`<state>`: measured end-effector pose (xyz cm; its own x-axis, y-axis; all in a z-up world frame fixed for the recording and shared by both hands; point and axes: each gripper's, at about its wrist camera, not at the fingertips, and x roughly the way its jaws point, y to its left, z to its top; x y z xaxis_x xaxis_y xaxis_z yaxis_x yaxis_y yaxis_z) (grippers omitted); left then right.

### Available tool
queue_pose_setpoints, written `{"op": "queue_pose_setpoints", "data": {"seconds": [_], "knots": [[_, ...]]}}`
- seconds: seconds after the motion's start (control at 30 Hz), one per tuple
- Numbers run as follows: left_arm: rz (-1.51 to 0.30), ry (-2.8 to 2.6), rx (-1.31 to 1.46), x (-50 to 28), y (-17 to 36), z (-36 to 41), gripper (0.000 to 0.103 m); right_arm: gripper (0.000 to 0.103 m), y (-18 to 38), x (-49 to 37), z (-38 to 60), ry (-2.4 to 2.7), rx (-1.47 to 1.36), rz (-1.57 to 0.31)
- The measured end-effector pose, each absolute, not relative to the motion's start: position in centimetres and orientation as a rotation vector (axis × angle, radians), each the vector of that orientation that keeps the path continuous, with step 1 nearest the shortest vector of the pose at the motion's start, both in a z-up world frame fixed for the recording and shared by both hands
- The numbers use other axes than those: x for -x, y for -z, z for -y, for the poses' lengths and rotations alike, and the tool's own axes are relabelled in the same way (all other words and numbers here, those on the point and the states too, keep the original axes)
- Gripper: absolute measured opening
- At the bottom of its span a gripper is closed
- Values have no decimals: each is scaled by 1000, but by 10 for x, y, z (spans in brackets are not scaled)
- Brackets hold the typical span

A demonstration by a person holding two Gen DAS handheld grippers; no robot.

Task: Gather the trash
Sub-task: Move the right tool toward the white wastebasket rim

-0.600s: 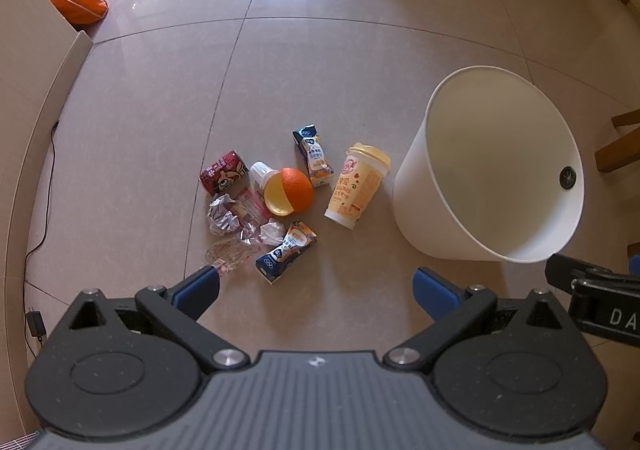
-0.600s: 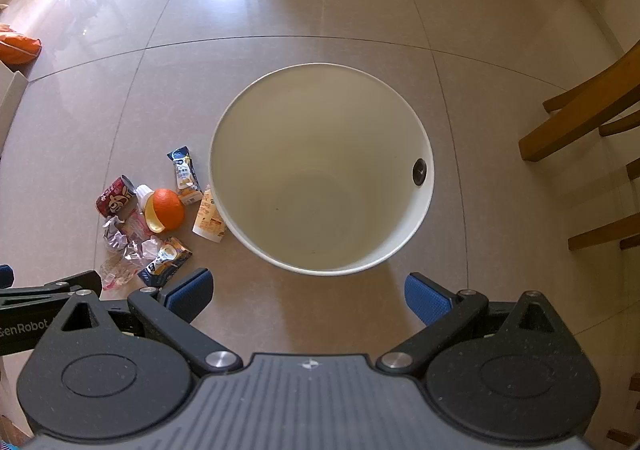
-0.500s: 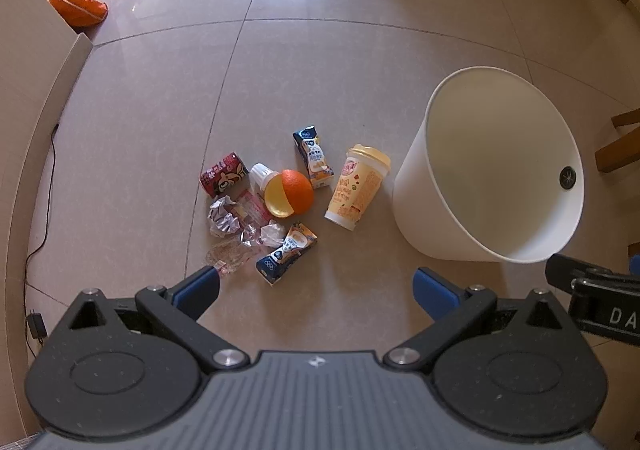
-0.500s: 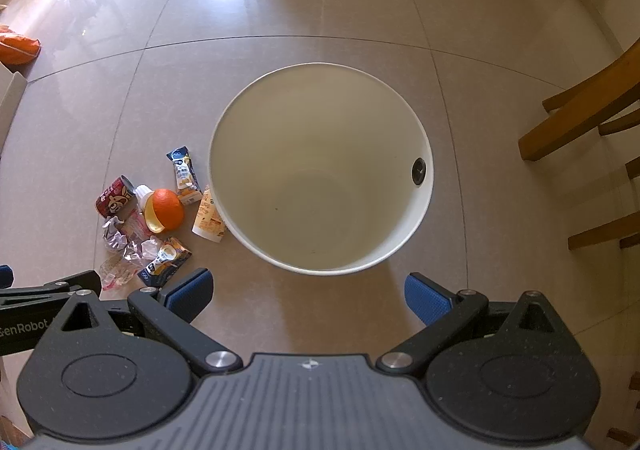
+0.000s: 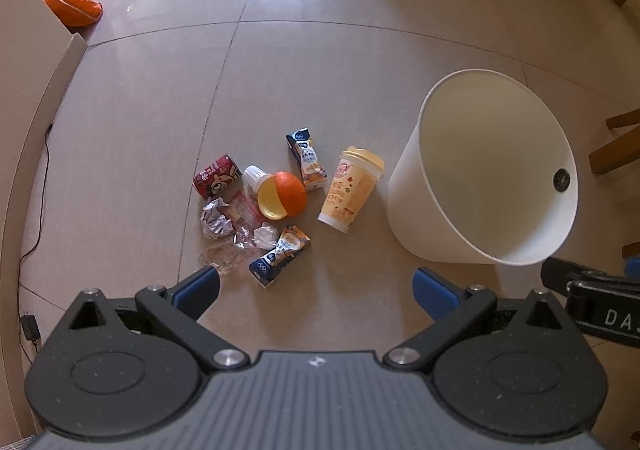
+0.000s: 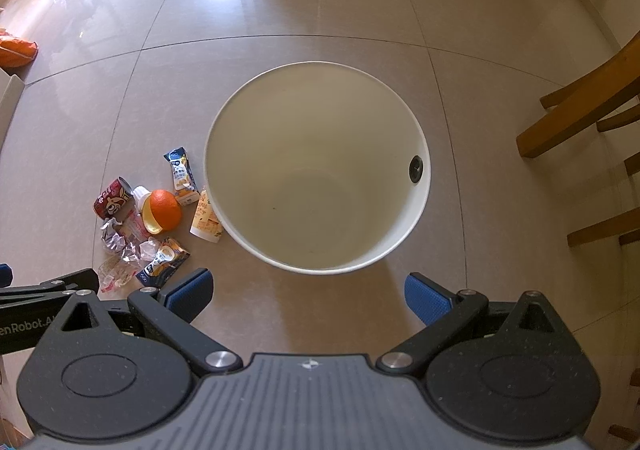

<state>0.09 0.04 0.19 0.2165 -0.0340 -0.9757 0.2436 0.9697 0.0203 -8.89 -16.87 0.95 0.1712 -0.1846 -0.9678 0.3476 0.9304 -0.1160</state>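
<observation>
The left hand-held gripper [image 5: 316,284] hung above the tiled floor [image 5: 320,69] with its blue-padded fingers [image 5: 198,286] spread wide apart and nothing between them; the right hand-held gripper [image 6: 308,290] was likewise spread wide and empty, poised over the near rim of the white bin [image 6: 416,209]. In the left wrist view the trash lay in a loose cluster at about 11 o'clock from the fingertips. Nearest was a dark blue and orange snack wrapper [image 5: 280,256], lying flat, with crumpled clear plastic [image 5: 224,260] and a ball of silvery foil [image 5: 216,217] just beside it at 10 o'clock. Beyond these sat an orange [image 5: 290,193] with a yellow cap-like piece against its near side, touching a small white ribbed bottle [image 5: 254,175]. A red drink can [image 5: 218,175] lay on its side at the cluster's 9 o'clock edge, and a second blue-and-white wrapper [image 5: 308,161] lay at its far side. A yellow paper cup [image 5: 352,189] with a domed lid stood tilted at the cluster's 3 o'clock, near the bin's wall, though whether they touched could not be told. The bin stood upright at 1 o'clock, its interior bare, with a dark round fitting on its inner wall. Wooden chair legs [image 6: 580,121] showed at 2 o'clock in the right wrist view.
</observation>
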Motion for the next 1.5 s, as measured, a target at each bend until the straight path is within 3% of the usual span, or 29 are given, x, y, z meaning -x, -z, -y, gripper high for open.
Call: {"op": "queue_pose_setpoints", "data": {"seconds": [1.5], "knots": [[-1265,257,-207,-14,18,1,102,103,9,80,174,432,-170,-1352]]}}
